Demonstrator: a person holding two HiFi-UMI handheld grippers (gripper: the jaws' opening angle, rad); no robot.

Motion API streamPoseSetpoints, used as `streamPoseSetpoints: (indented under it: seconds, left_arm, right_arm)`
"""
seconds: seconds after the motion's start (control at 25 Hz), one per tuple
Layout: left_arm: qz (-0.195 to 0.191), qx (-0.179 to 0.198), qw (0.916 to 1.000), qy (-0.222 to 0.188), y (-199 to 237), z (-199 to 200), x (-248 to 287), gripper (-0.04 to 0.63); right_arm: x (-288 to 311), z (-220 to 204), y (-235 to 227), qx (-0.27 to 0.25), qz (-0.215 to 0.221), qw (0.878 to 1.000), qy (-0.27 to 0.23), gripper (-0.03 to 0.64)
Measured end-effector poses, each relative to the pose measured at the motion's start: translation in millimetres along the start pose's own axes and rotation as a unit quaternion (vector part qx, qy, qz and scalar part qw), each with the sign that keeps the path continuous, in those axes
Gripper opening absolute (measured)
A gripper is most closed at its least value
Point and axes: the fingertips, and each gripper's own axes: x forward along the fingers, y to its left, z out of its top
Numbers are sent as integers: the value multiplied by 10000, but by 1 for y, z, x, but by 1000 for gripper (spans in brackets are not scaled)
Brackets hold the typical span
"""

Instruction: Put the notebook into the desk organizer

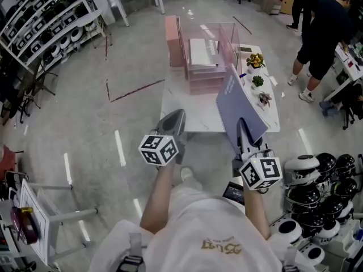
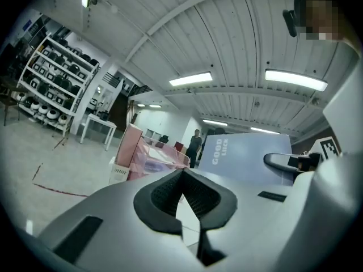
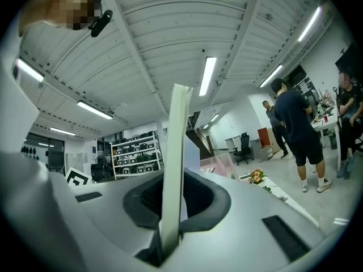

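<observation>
In the head view my right gripper (image 1: 243, 130) is shut on the lower edge of a lavender notebook (image 1: 238, 103), which stands tilted up over the right part of the white table (image 1: 187, 118). The right gripper view shows the notebook (image 3: 174, 169) edge-on, clamped between the jaws. The pink see-through desk organizer (image 1: 204, 55) stands at the table's far side, beyond the notebook. My left gripper (image 1: 173, 120) hovers at the table's near edge, shut and holding nothing. The left gripper view shows the organizer (image 2: 147, 157) ahead and the notebook's cover (image 2: 249, 154) to the right.
Three small potted plants (image 1: 256, 61) line the table's right side. People (image 1: 317, 33) stand at the far right. Helmets (image 1: 317, 191) are piled at the lower right, shelving (image 1: 45, 21) fills the upper left, and a white stool (image 1: 34, 220) is at the lower left.
</observation>
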Motion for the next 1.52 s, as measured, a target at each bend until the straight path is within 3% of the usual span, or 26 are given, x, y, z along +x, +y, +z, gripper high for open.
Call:
streamPoseSetpoints:
  seconds: [0.36,0.68,1.52]
  left_arm:
    - [-370,105,9993,-3,62,55,65,15]
    - [-659,31,9978,56,83,65,94,15]
    - [-563,96,9983,104,92,80,165,15]
  right_arm:
    - [94,28,5,67,-157,9991,-387,41]
    - [131,30,12,104,-242,9986,-450,41]
    - [205,40,-29,216,157,9987,-437,41]
